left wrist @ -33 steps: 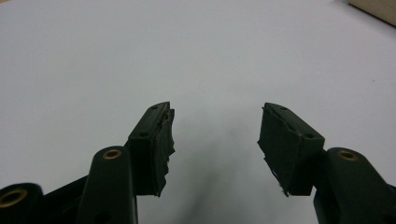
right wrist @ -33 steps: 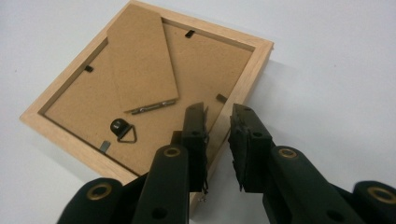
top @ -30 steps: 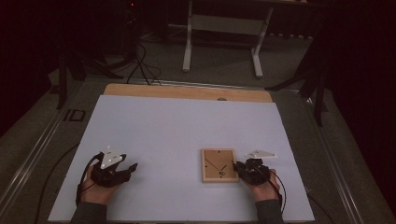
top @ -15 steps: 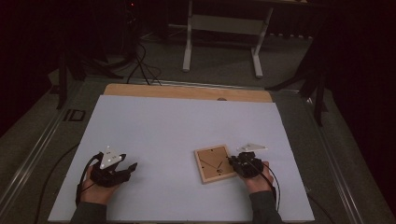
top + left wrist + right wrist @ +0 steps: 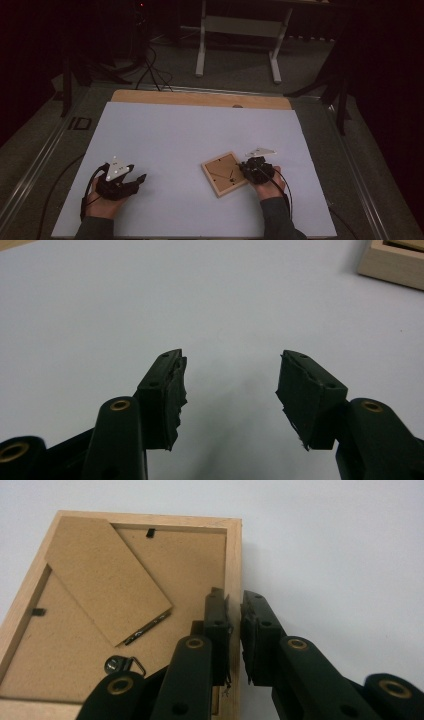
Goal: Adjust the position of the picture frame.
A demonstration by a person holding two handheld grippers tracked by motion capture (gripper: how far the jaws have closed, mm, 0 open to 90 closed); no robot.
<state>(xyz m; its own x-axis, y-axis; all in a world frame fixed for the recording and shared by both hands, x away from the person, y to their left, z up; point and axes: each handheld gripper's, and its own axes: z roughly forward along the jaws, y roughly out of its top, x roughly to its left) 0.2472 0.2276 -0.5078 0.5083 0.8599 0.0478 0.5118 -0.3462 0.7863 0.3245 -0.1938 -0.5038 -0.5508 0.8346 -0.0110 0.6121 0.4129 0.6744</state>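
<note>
My right tool (image 5: 234, 605) sat over the right-hand edge of the wooden picture frame (image 5: 223, 173), one jaw inside the rim and one outside it. Its jaws had just been closing, and in the right gripper view they stood nearly together with the frame's thin side rail between them; they looked clamped on that rail. The frame lay face down on the white desk (image 5: 190, 135), in the near right part of it, turned at a slant to the desk's edges. Its brown backing board (image 5: 115, 630) faced up, with the fold-out stand (image 5: 107, 577) lying flat across it, small black clips at the rim and a metal hanger ring (image 5: 120, 665) near the corner closest to me. My right hand (image 5: 267, 187) held the tool low, just beside the frame.

My left tool (image 5: 230, 385) rested over bare desk, well apart from the frame, in the near left part of the surface. Its jaws stood wide apart with nothing between them, the worn black pads (image 5: 175, 390) facing each other over the white top. A corner of the frame showed at the upper right of the left gripper view. My left hand (image 5: 107, 197) lay on the desk behind the tool.
</note>
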